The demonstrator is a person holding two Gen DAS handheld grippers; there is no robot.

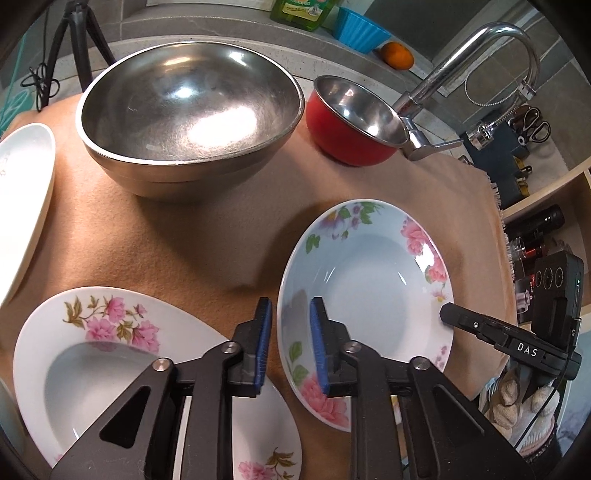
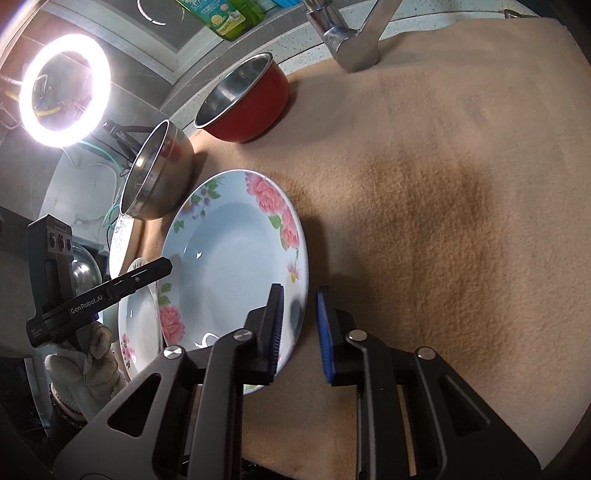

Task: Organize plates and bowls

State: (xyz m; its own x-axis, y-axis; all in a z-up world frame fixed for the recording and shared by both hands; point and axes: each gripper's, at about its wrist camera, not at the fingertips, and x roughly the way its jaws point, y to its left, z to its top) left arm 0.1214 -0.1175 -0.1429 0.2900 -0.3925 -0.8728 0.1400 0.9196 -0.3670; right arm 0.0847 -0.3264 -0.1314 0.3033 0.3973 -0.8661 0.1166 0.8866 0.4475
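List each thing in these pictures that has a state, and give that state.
Blue flowered plate: upright, empty, gripped on two sides.
Left gripper: shut on the plate's rim.
Right gripper: shut on the opposite rim.
White flowered plate: upright, empty.
Steel bowl: upright, empty.
Red bowl: upright, empty.
Tap: no water running.
Ring lamp: on.

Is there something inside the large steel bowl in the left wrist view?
No, the large round stainless steel bowl shows only its bare shiny inner surface with light reflections; nothing lies in it.

Tan cloth (image 1: 207, 240), chrome faucet (image 1: 480, 62), orange (image 1: 397, 55)
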